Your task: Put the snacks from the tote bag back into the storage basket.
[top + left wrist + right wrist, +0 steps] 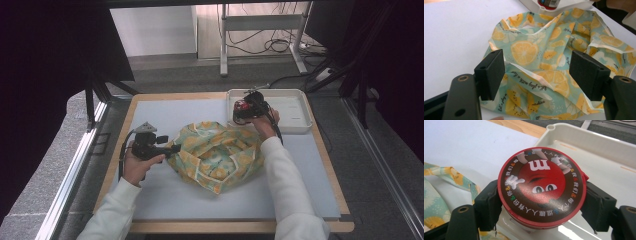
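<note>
A crumpled cloth bag printed with lemon slices on pale green lies mid-table, its mouth gaping upward. At the bag's left edge my left gripper is open; in the left gripper view the bag's hem runs between the wide jaws of the left gripper without being pinched. A round candy tub with a red and brown lid is clamped by its sides in my right gripper. From above, the right gripper holds the tub over the near left corner of the white tray.
The white tray stands at the table's back right. A pale mat covers the wooden tabletop, with bare space in front of and left of the bag. Table legs and cables lie on the floor beyond.
</note>
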### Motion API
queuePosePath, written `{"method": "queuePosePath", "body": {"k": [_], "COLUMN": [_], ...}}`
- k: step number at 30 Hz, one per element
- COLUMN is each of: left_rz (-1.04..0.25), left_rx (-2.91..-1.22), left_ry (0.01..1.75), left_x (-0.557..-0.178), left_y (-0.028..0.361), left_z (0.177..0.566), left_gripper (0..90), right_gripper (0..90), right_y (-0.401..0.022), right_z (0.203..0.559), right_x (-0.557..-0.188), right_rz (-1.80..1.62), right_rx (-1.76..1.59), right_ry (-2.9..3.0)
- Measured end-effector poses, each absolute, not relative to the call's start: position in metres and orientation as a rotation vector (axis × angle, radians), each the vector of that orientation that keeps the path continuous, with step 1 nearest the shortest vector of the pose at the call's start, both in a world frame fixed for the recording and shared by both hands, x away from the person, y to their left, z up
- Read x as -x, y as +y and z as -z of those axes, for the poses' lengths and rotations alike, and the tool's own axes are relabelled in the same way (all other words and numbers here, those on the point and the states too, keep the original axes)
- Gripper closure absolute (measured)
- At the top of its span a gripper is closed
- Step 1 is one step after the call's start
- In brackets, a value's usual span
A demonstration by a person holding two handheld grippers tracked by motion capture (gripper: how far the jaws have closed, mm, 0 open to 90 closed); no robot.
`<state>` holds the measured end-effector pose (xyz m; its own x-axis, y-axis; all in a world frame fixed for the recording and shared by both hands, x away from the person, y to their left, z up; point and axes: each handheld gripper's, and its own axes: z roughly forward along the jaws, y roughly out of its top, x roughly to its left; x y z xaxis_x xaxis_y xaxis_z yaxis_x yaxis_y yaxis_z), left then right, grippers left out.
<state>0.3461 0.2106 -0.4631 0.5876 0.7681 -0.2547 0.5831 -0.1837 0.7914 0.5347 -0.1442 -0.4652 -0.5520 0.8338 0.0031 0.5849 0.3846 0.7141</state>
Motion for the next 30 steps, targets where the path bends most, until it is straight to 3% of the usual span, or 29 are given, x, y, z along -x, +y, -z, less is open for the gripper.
{"method": "queuePosePath", "body": {"k": [15, 19, 30], "left_rz": [-0.241, -0.237, -0.259], "left_rx": [-1.883, -1.884, -1.879], "left_ry": [1.095, 1.092, 1.113], "left_x": [-0.348, -0.347, -0.346], "left_y": [0.211, 0.209, 0.216], "left_z": [0.466, 0.466, 0.467], "left_gripper": [28.7, 28.8, 28.8], "right_gripper": [23.0, 14.0, 14.1], "right_y": [-0.141, -0.143, -0.151], "right_z": [0.480, 0.471, 0.439], "right_x": [-0.539, -0.535, -0.506], "right_rz": [-0.953, -1.006, -1.133], "right_rx": [-1.289, -1.316, -1.206], "right_ry": [2.331, 2.280, 2.242]}}
